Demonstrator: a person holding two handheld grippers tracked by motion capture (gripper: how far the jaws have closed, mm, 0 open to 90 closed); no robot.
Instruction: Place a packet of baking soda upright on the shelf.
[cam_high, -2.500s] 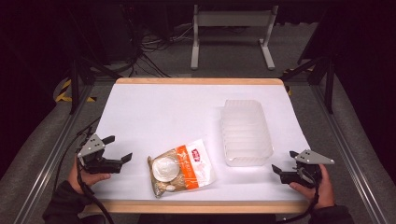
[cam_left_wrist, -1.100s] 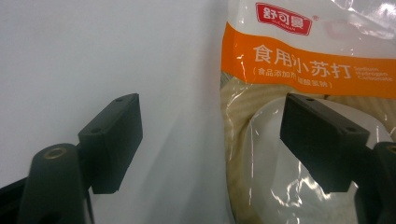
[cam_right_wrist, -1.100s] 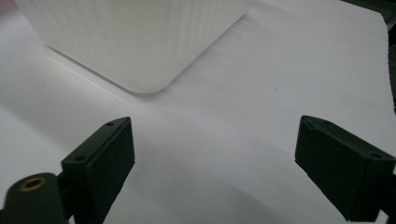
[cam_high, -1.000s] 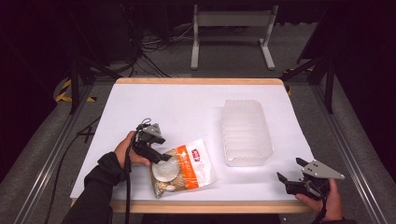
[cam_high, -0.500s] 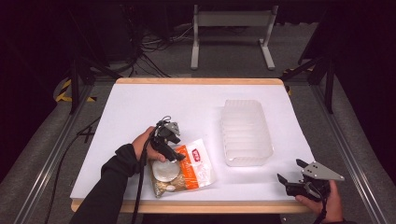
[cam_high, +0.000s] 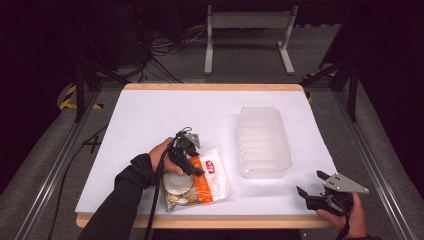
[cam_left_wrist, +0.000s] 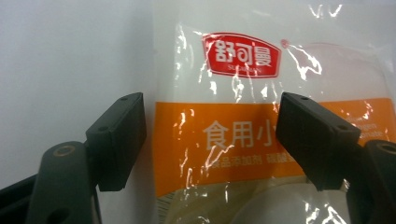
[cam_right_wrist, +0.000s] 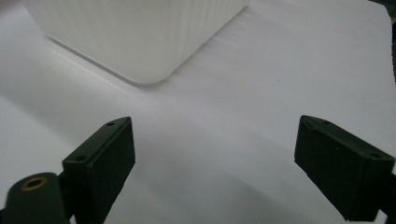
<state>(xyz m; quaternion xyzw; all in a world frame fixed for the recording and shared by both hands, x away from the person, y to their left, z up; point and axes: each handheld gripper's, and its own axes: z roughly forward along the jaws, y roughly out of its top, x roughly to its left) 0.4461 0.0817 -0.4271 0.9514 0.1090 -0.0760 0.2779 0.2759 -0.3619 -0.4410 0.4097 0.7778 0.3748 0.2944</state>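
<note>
while the left gripper (cam_high: 192, 165) is hanging right over the snack bag (cam_high: 197, 182) at the front of the white table (cam_high: 165, 115), its jaws are standing wide open on each side of the bag's orange band and are holding nothing. i think it is getting ready to grab. next it needs to go down and squeeze. the right gripper (cam_high: 312, 192) is waiting near the clear tub (cam_high: 263, 142), open and empty.
</note>
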